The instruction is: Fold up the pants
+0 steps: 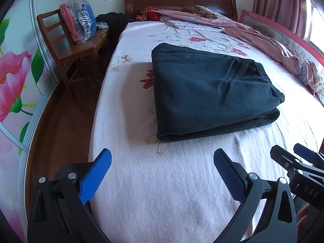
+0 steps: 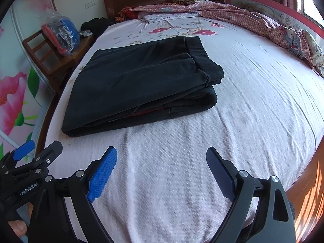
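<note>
Pants (image 1: 212,93) lie folded mid-frame on the bed (image 1: 162,192), both the left gripper (image 1: 162,162) and right gripper (image 2: 161,158) wide and empty; a careless nudge could spill the stacked layers.

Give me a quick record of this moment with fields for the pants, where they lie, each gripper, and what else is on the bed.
pants: dark pants, folded into a stacked rectangle
location: on the white floral bed sheet, toward the bed's left side
left gripper: open, empty, hovers short of the pants
right gripper: open, empty, hovers short of the pants
other bedding: pink patterned quilt bunched along the headboard and the far right edge
beside bed: wooden chair with a plastic bag of clothes
</note>
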`<act>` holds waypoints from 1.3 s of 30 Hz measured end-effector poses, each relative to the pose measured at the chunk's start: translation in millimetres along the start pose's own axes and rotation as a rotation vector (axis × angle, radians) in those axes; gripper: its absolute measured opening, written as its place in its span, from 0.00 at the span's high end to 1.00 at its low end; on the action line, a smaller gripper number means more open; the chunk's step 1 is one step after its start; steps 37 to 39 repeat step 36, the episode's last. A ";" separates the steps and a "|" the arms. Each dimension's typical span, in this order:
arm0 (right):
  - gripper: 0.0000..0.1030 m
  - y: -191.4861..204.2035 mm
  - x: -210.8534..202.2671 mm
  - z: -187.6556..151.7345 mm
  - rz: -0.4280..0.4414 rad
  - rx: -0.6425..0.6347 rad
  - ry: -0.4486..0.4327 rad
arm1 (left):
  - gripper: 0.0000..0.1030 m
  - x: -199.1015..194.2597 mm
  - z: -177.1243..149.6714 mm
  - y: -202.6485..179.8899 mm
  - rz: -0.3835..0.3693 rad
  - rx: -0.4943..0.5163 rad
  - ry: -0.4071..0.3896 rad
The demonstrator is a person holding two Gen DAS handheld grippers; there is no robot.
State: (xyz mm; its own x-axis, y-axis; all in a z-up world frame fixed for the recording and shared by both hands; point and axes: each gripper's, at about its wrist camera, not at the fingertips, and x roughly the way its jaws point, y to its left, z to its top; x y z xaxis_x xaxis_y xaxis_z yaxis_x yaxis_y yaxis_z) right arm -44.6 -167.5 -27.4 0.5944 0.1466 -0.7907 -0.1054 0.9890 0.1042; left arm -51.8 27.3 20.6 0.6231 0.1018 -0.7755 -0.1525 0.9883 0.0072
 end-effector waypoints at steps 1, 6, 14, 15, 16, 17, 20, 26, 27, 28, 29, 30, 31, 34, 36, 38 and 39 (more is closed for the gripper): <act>0.14 -1.0 0.0 0.6 0.000 0.004 0.004 | 0.02 0.2 0.2 0.4 -0.004 -0.001 0.001; 0.14 -13.6 2.7 2.2 0.055 0.069 0.033 | 0.02 -3.0 5.8 8.3 -0.127 -0.052 0.015; 0.14 -17.7 4.3 -1.9 0.045 0.076 0.046 | 0.02 -25.3 17.9 -8.9 -0.050 0.074 -0.005; 0.14 -16.8 4.2 -2.0 0.043 0.073 0.045 | 0.02 -28.1 18.9 -9.1 -0.073 0.079 0.018; 0.14 -17.1 3.6 -2.1 0.044 0.074 0.044 | 0.02 -30.0 19.7 -7.7 -0.089 0.070 0.031; 0.14 -17.3 3.1 -2.4 0.045 0.076 0.043 | 0.02 -31.6 20.1 -6.4 -0.097 0.061 0.037; 0.14 -17.9 3.1 -2.8 0.041 0.076 0.044 | 0.02 -36.2 19.2 -7.1 -0.040 0.089 0.010; 0.14 -20.9 5.2 -3.6 0.040 0.089 0.056 | 0.02 -42.7 14.1 14.9 0.015 -0.036 -0.064; 0.14 -21.5 5.9 -3.0 0.039 0.090 0.055 | 0.02 -41.2 14.1 16.8 0.018 -0.041 -0.059; 0.14 -21.6 6.1 -3.0 0.036 0.091 0.056 | 0.02 -38.1 14.4 18.0 0.013 -0.041 -0.042; 0.14 -22.0 6.7 -2.9 0.035 0.093 0.057 | 0.02 -33.8 14.4 17.8 0.010 -0.033 -0.022; 0.14 -22.8 7.4 -2.7 0.035 0.097 0.059 | 0.02 -28.2 13.8 17.0 -0.012 -0.024 0.006; 0.14 -23.6 7.6 -2.8 0.035 0.101 0.058 | 0.02 -21.8 12.8 15.8 -0.046 -0.016 0.039; 0.14 -27.3 7.7 -3.9 0.016 0.113 0.059 | 0.02 3.8 2.9 15.4 -0.183 -0.057 0.189; 0.14 -31.7 8.4 -4.5 -0.005 0.130 0.058 | 0.02 26.2 -8.7 19.2 -0.273 -0.153 0.312; 0.14 -31.7 8.4 -4.5 -0.005 0.130 0.058 | 0.02 26.2 -8.7 19.2 -0.273 -0.153 0.312; 0.14 -31.7 8.4 -4.5 -0.005 0.130 0.058 | 0.02 26.2 -8.7 19.2 -0.273 -0.153 0.312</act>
